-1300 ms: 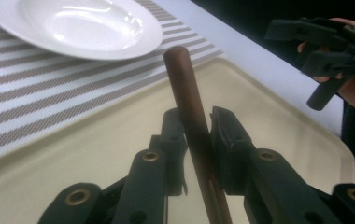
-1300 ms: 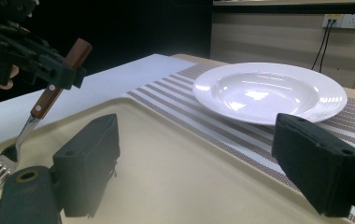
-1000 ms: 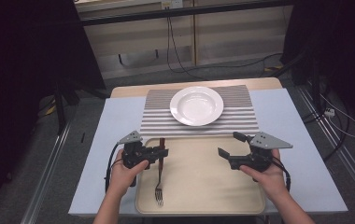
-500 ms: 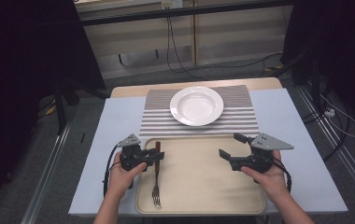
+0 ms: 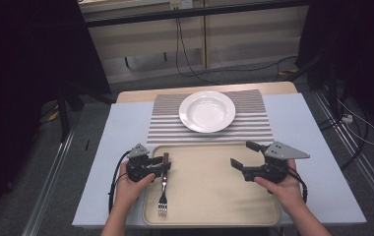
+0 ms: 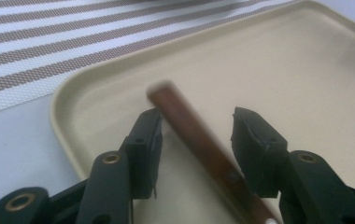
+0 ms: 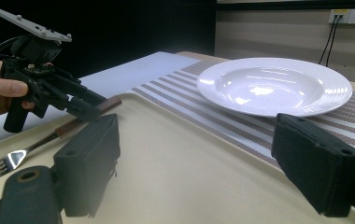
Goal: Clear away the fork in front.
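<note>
A fork [image 5: 163,192] with a brown wooden handle [image 6: 199,140] lies on the left part of a beige tray [image 5: 209,216], tines toward the person. My left gripper [image 5: 166,167] is low over the tray. Its jaws stand open on either side of the handle [image 5: 165,158], and the left jaw is close against the wood. In the right gripper view the left gripper [image 7: 84,105] sits at the fork's [image 7: 21,156] handle end. My right gripper [image 5: 241,154] hovers open over the tray's right side with nothing between its jaws [image 7: 199,135].
A white deep plate [image 5: 207,111] rests on a striped placemat [image 5: 165,129] just beyond the tray, also seen as the plate [image 7: 269,86] in the right gripper view. A pale blue cover [image 5: 121,132] lies over the table. Cables trail on the floor behind.
My left gripper has slid slightly toward the person and settled lower around the fork handle. The fork and the right gripper have hardly moved.
</note>
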`<state>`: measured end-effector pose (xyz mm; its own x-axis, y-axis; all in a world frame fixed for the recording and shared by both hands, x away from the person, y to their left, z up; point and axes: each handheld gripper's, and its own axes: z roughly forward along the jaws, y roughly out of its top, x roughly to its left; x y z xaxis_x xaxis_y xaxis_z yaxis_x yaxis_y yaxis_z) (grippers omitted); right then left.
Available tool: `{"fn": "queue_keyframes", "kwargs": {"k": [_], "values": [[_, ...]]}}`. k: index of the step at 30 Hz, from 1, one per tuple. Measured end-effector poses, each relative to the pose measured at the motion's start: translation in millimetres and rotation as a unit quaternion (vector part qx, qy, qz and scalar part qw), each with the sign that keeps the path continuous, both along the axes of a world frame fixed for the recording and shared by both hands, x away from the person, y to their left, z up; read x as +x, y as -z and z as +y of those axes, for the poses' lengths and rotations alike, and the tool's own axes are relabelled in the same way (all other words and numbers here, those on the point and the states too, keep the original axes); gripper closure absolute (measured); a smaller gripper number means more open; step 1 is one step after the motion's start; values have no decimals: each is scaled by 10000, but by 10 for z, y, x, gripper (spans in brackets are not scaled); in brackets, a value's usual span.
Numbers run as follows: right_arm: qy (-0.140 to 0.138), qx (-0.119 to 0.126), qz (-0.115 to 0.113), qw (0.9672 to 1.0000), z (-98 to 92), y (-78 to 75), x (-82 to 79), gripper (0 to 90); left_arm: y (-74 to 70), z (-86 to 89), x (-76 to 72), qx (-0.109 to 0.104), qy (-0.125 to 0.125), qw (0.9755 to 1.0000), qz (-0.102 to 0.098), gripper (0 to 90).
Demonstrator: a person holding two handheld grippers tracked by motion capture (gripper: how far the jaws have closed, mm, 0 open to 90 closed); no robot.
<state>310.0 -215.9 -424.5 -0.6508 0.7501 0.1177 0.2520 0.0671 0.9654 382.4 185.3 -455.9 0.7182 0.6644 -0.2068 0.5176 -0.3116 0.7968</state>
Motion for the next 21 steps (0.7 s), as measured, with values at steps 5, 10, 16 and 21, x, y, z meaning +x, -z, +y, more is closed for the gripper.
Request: {"fn": "queue_keyframes", "kwargs": {"k": [5, 10, 16, 21], "values": [[12, -7, 19, 10000, 3, 5, 14, 153, -37, 68, -42, -19, -107, 9999, -109, 495], [14, -73, 76, 9999, -6, 16, 11, 151, -153, 111, -139, -169, -73, 9992, -363, 433], [-12, -212, 222, 9995, -25, 62, -9, 146, -245, 225, -232, -384, -232, 9979, -460, 331], [-38, -335, 279, 9990, -82, 89, -68, 142, -267, 330, -290, -316, -208, 9979, -520, 258]]}}
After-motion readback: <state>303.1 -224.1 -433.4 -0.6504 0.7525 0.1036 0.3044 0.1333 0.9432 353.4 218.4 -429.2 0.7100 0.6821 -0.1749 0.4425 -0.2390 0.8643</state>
